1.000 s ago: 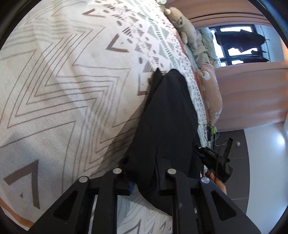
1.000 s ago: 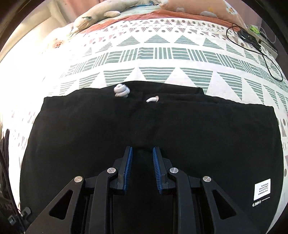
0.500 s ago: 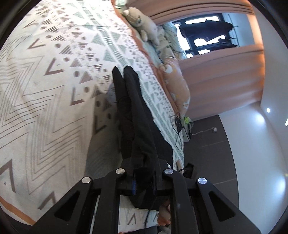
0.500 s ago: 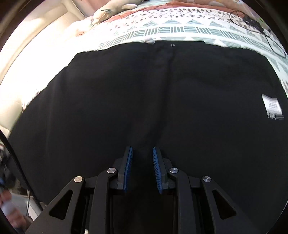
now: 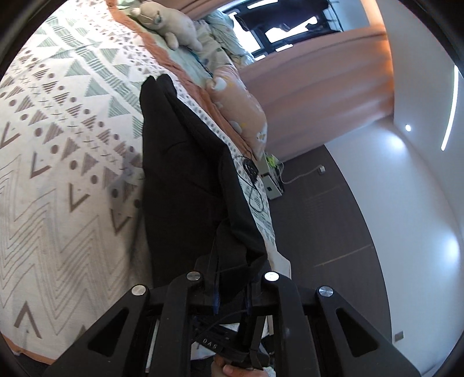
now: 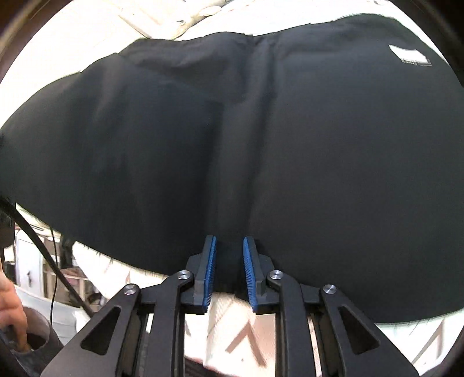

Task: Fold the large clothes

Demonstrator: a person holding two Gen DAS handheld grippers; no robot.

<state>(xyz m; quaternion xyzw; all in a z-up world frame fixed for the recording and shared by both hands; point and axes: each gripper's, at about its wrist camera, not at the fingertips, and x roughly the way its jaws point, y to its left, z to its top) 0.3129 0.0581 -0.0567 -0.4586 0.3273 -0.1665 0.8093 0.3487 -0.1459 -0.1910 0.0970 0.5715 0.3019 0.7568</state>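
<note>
The black garment [image 5: 185, 174] lies partly on the patterned bedspread [image 5: 58, 179] and is lifted along its near edge. My left gripper [image 5: 230, 293] is shut on a bunched fold of the black garment. In the right wrist view the same garment [image 6: 261, 139] fills most of the frame as a raised sheet with a white label [image 6: 409, 55] at the upper right. My right gripper [image 6: 229, 269] is shut on the garment's lower edge, with fabric between its blue pads [image 6: 209, 272].
Plush toys [image 5: 171, 26] and an orange pillow [image 5: 240, 110] line the far side of the bed. Cables [image 5: 252, 179] and a small device lie by the bed edge above the dark floor [image 5: 333, 232]. A hand [image 6: 11, 313] shows at the lower left.
Both grippers have lifted the garment higher off the bed. In the right wrist view the fabric now covers nearly everything and its lower edge shows bedspread beneath.
</note>
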